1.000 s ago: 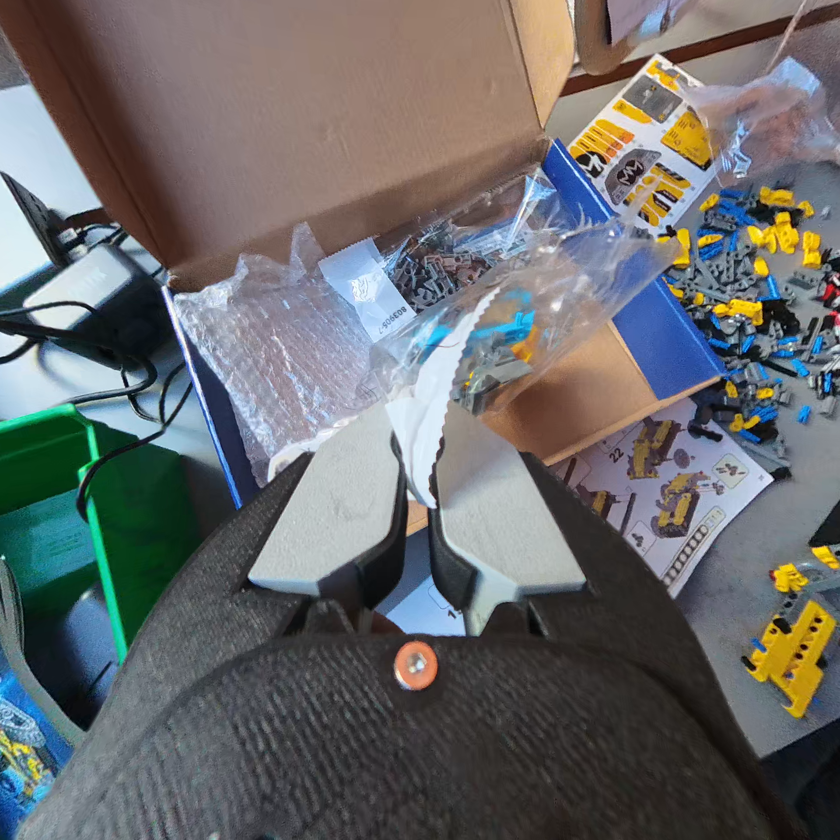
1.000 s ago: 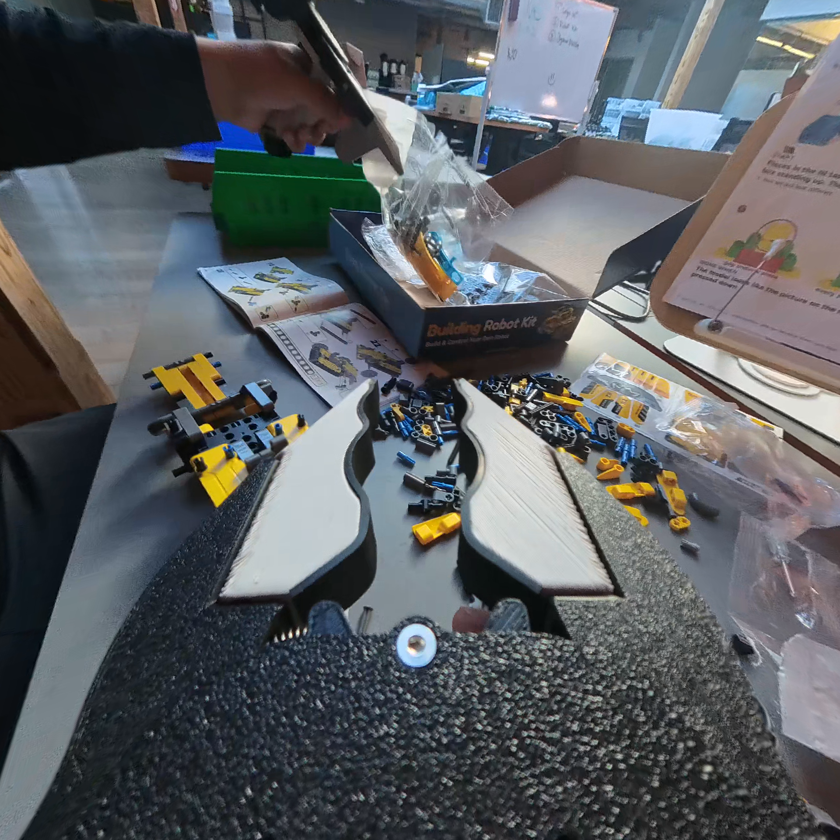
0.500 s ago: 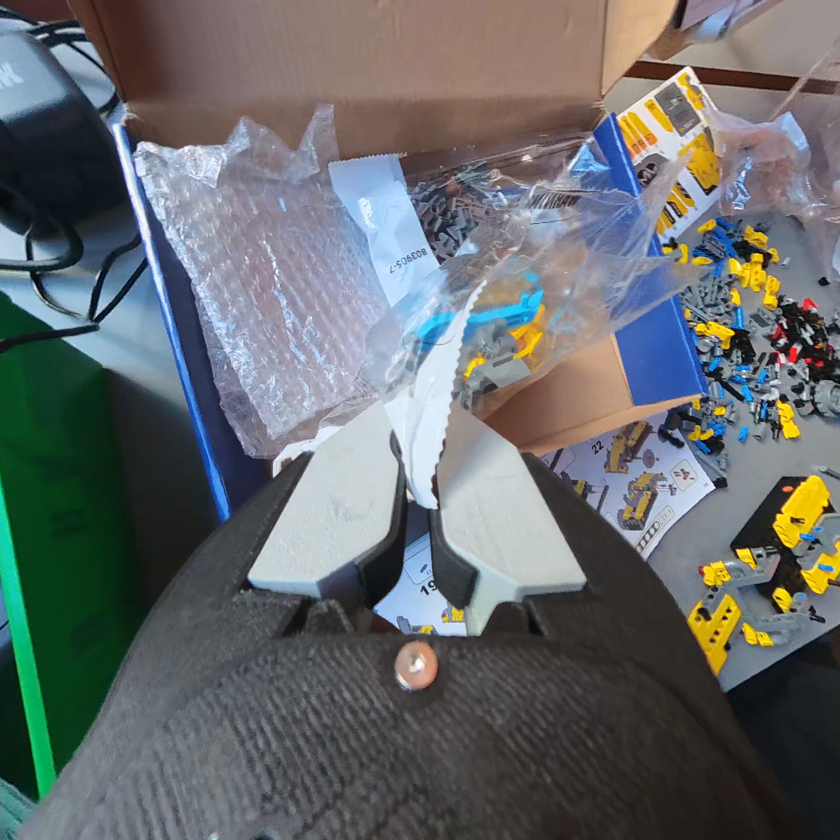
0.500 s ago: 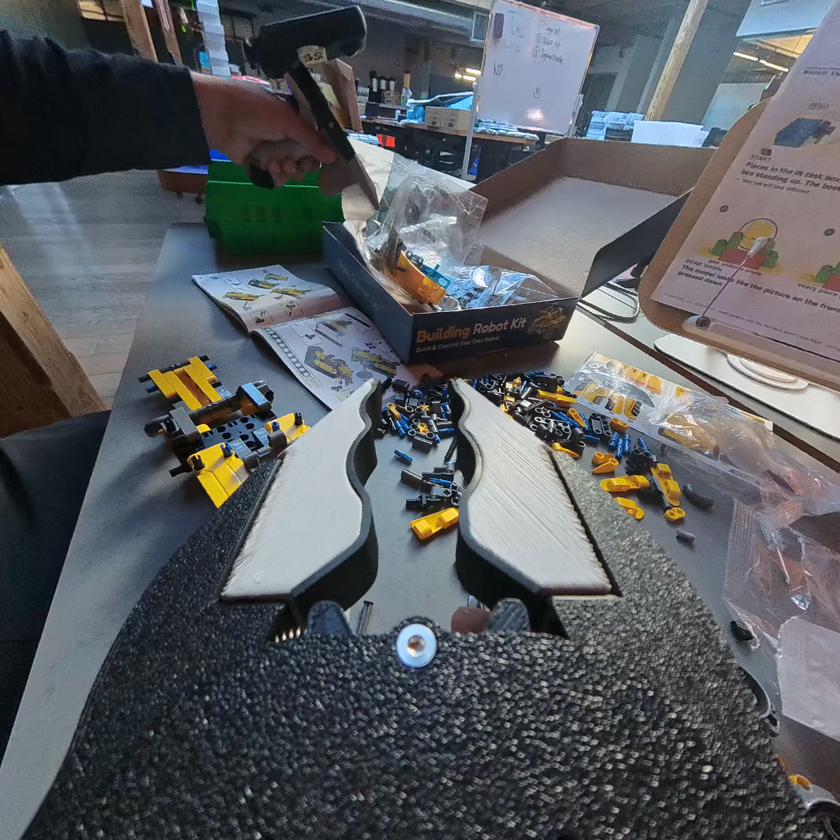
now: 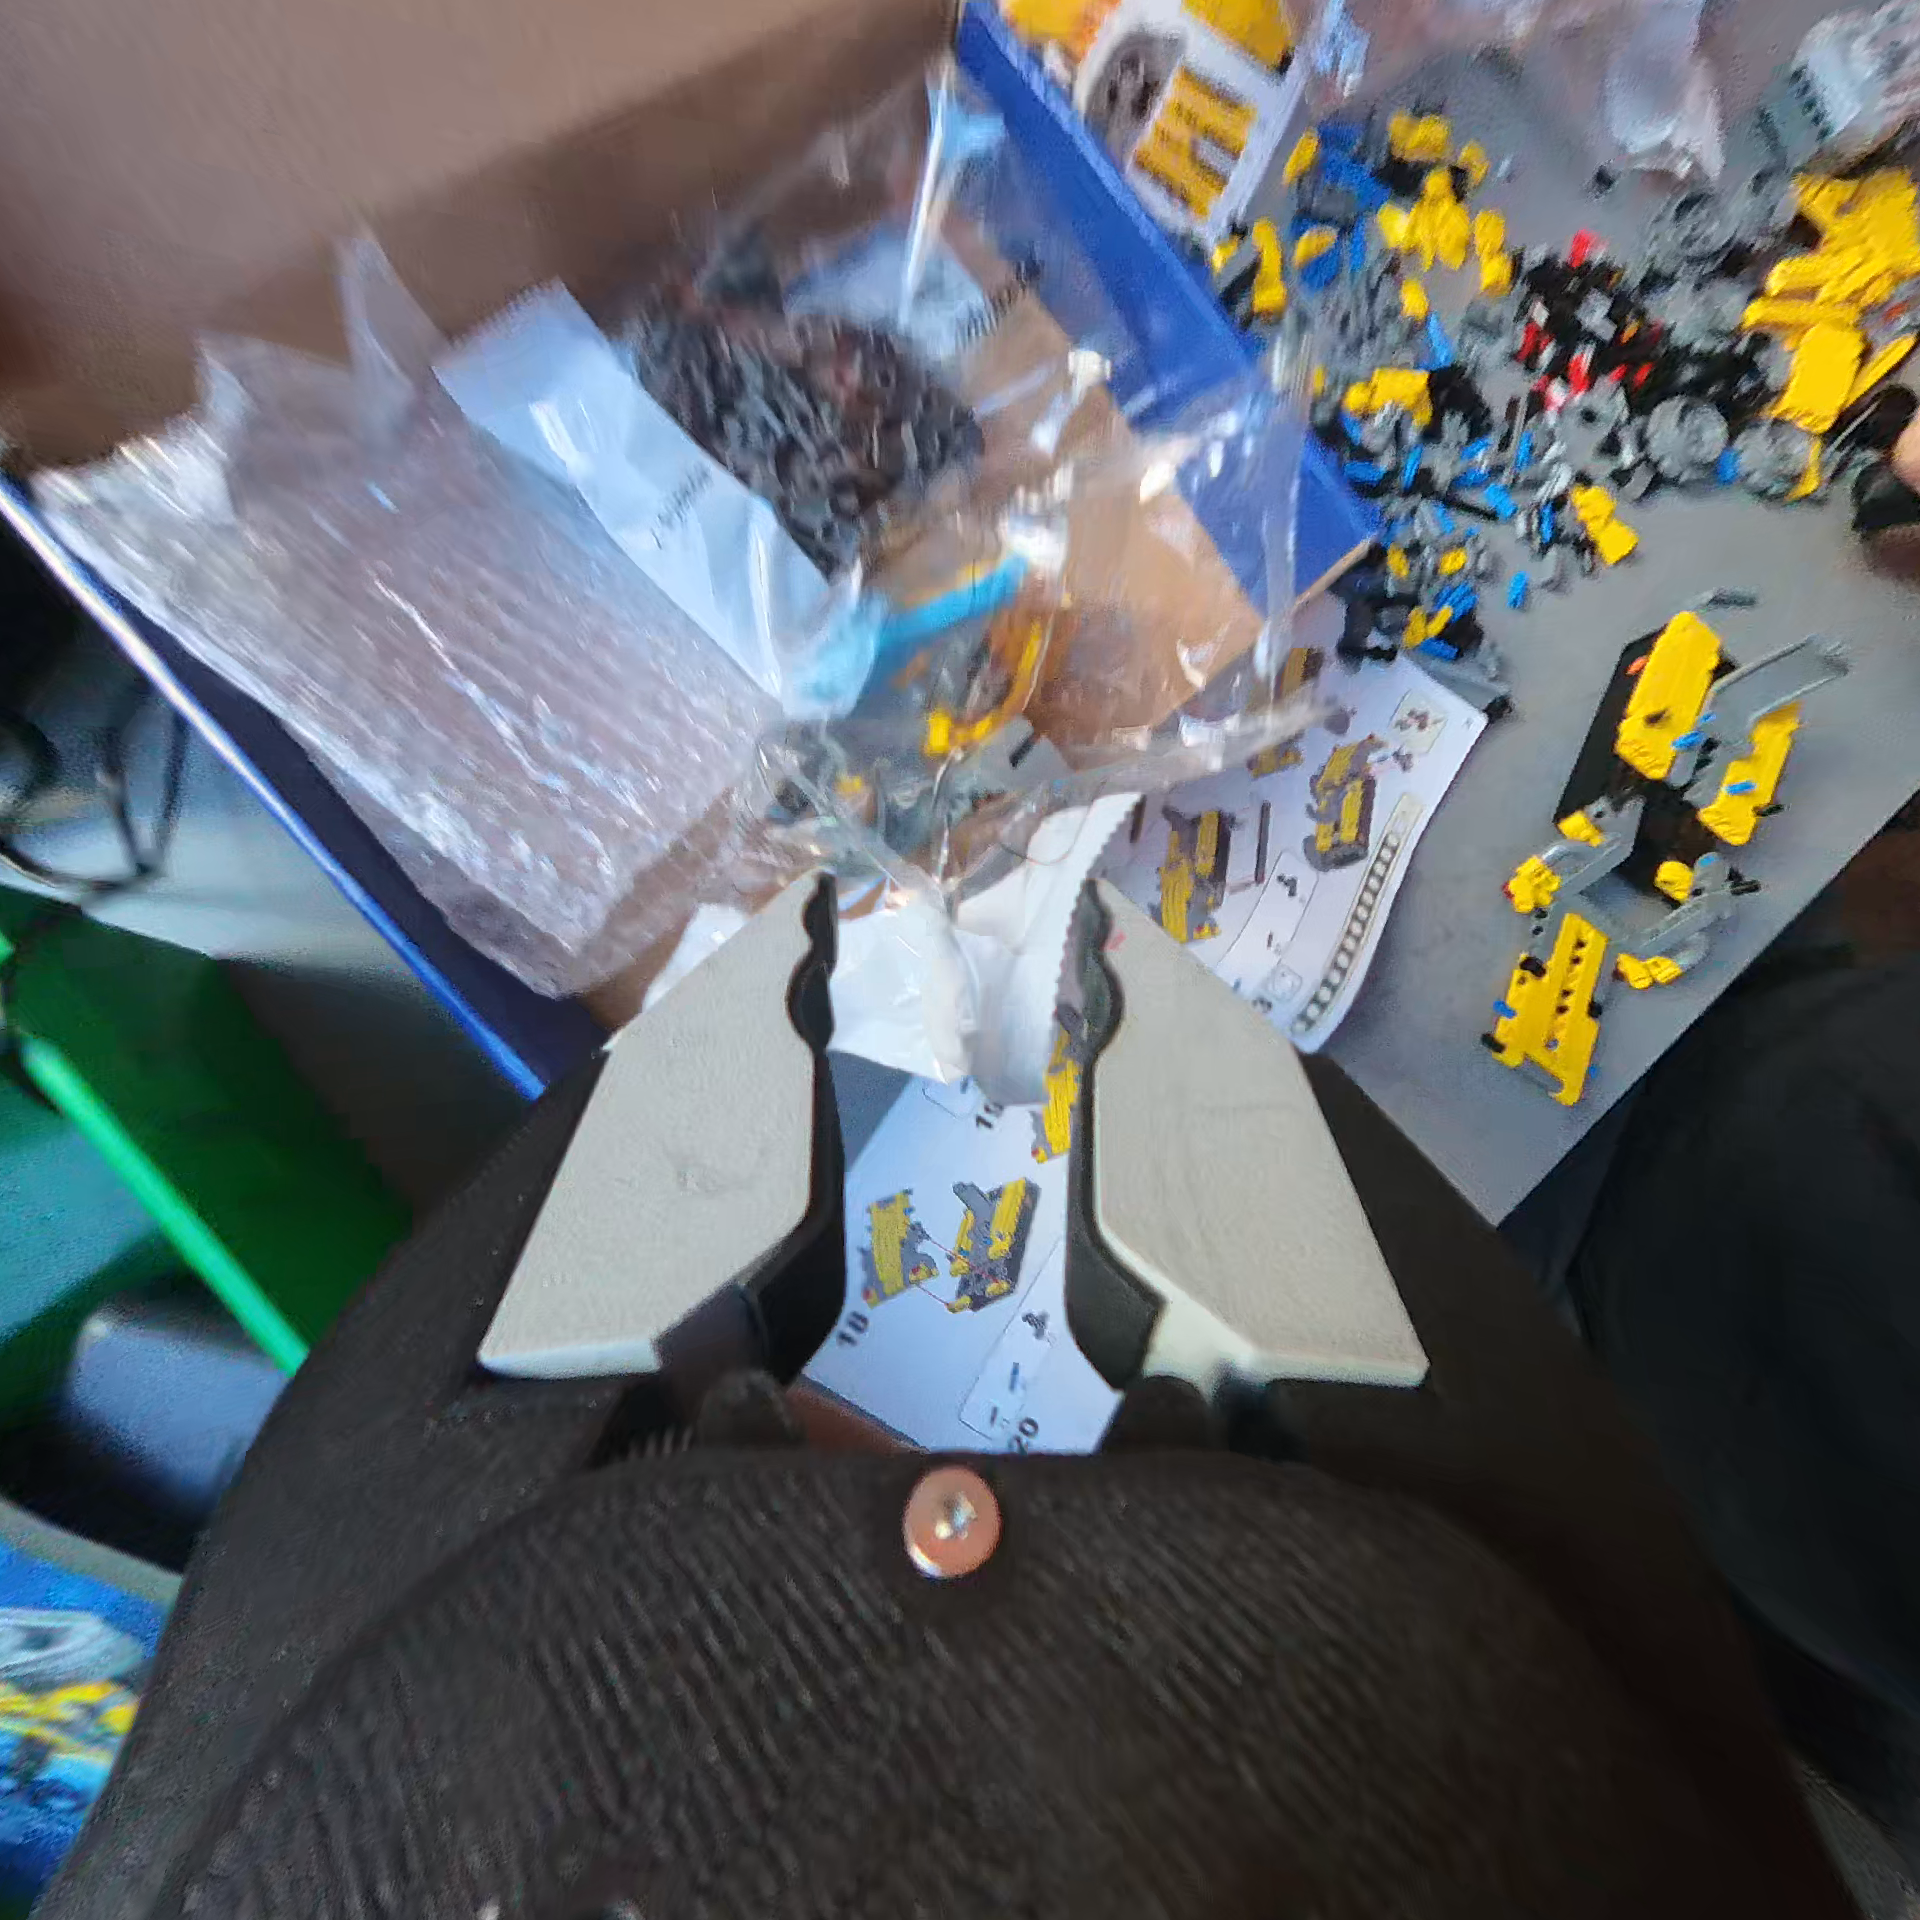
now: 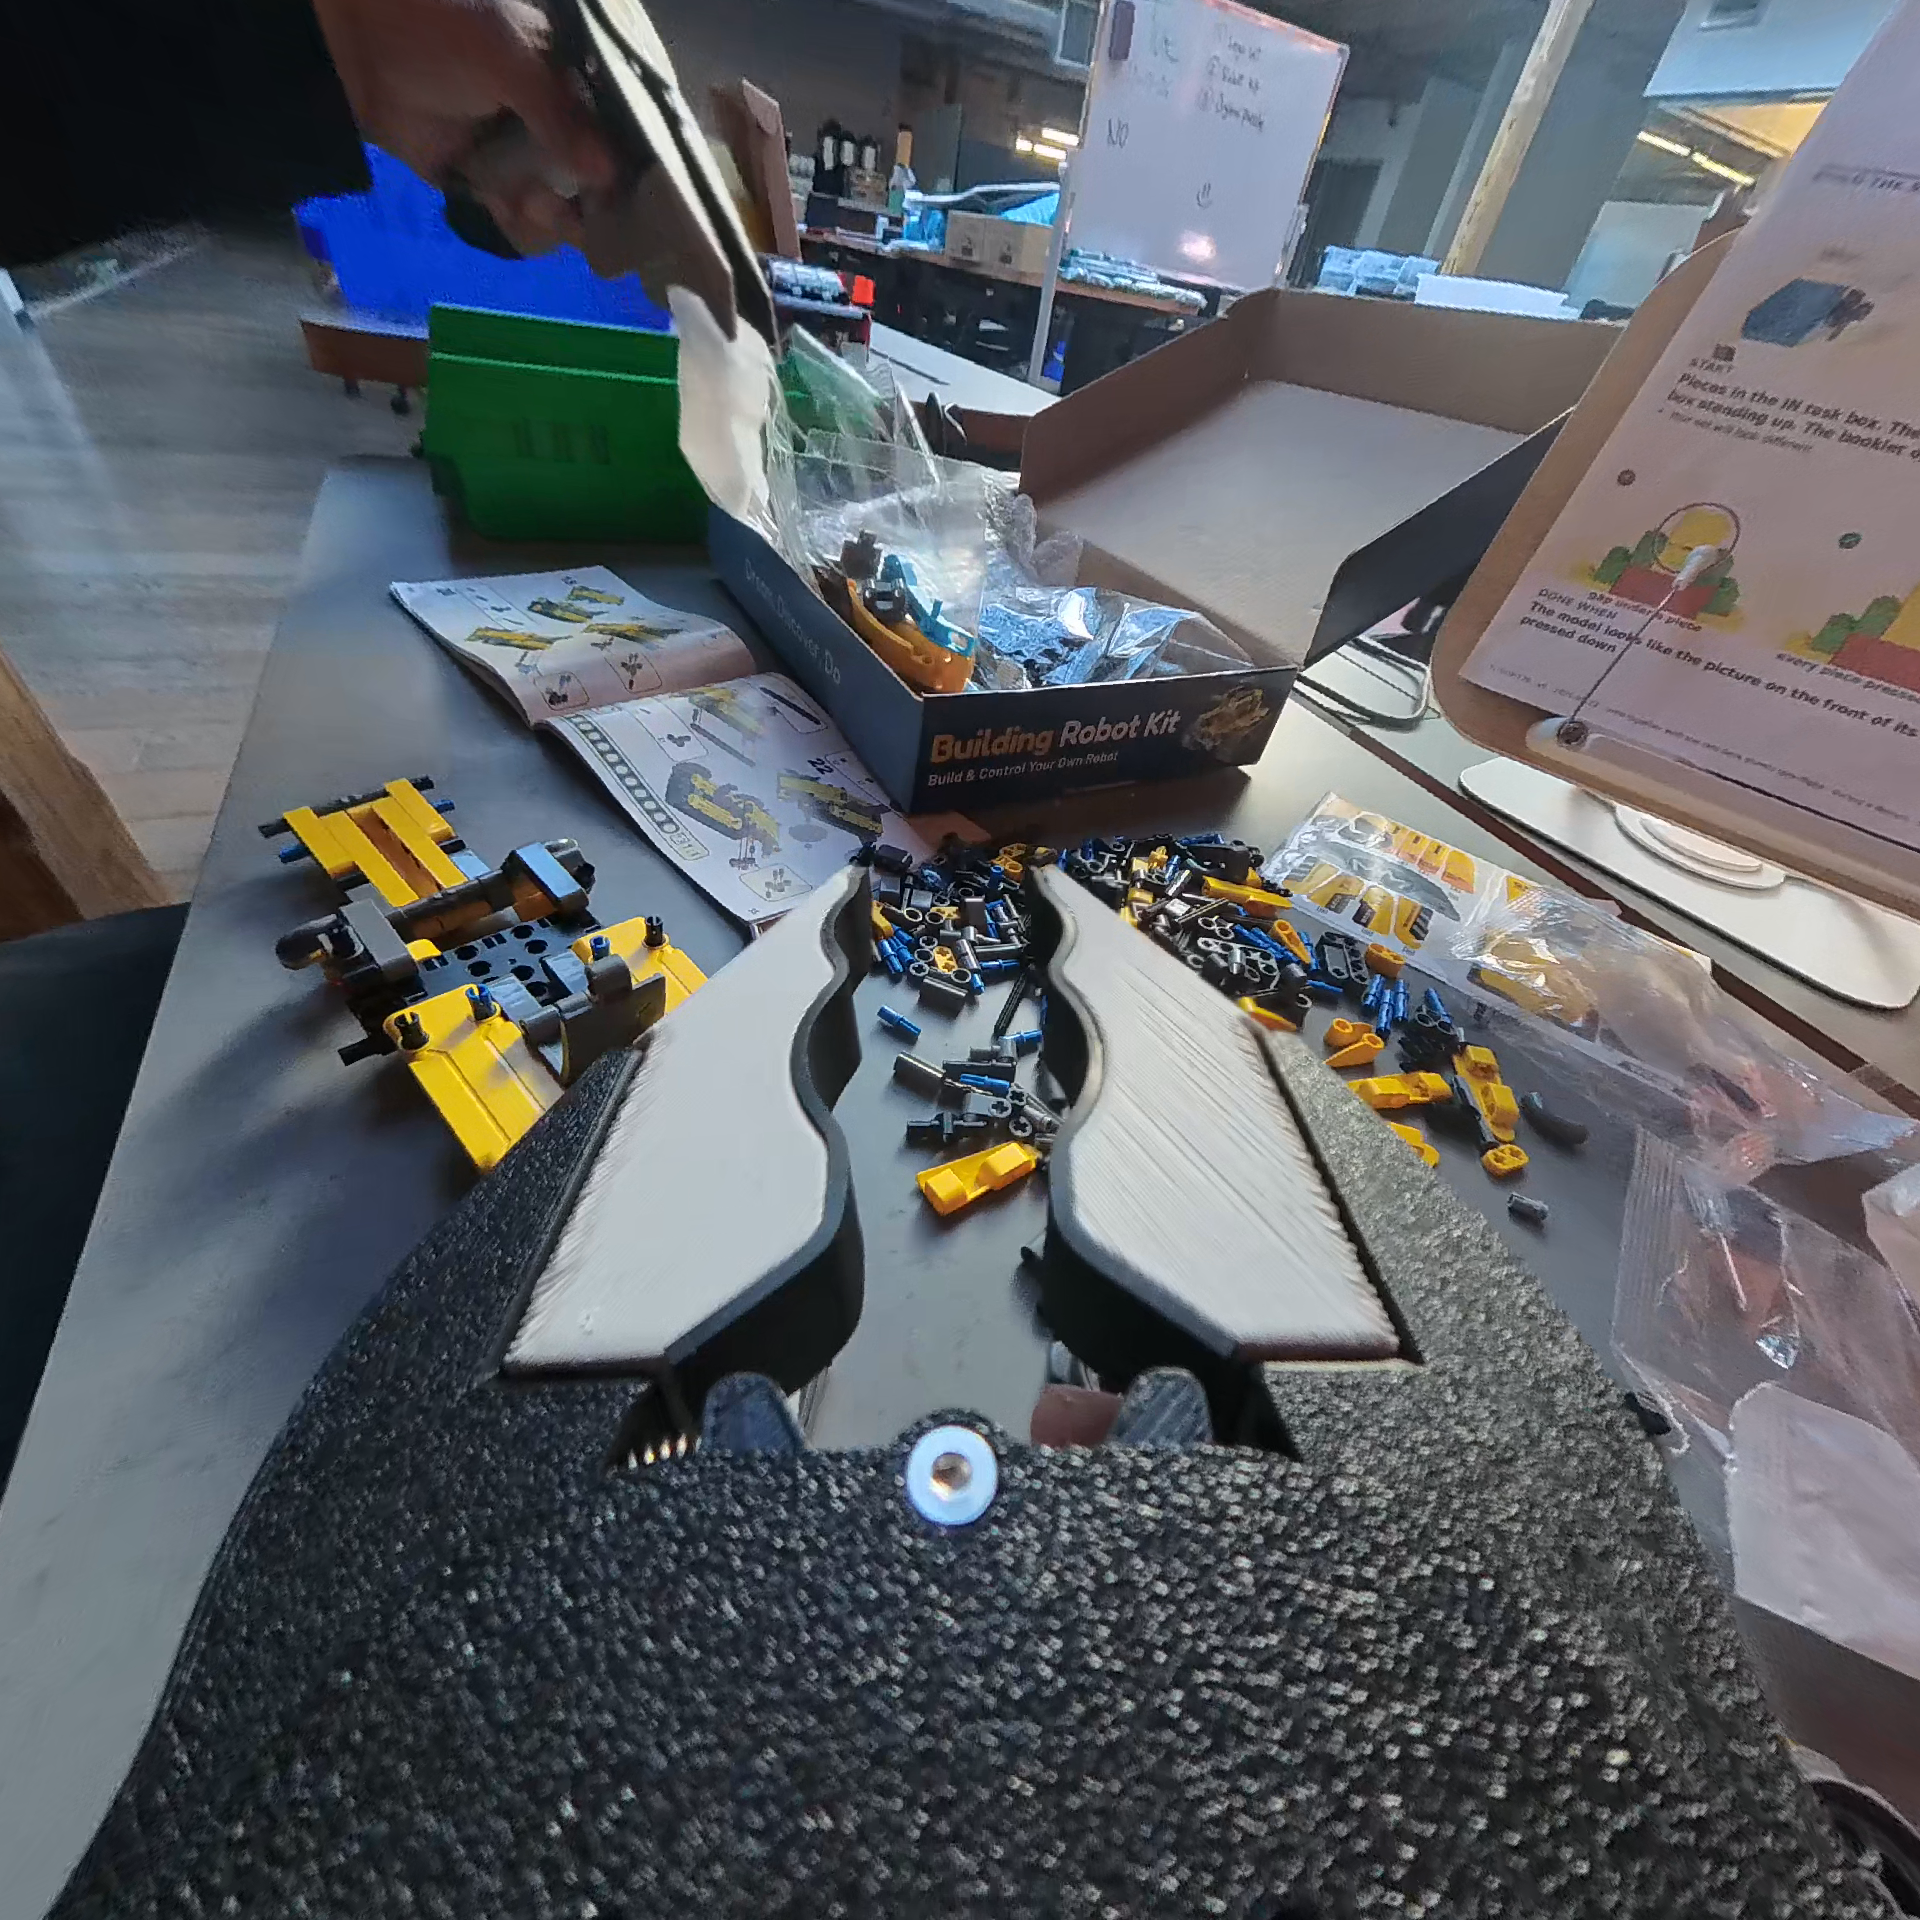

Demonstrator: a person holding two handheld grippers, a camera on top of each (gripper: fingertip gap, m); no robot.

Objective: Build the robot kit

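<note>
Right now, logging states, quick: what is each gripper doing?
Left gripper: open, top of parts bag between its jaws.
Right gripper: open, holding nothing.

Loose pieces (image 6: 1143, 966) lie before the box (image 6: 1039, 727), the booklet (image 6: 665, 707) left, a part-built model (image 6: 468, 945) farther left

parts bag (image 5: 935, 499) motion-blurred | hand (image 6: 468, 114) cut off, blurred

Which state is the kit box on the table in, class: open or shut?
Open. The kit box has its brown lid folded back behind it, and clear parts bags show inside.
</note>
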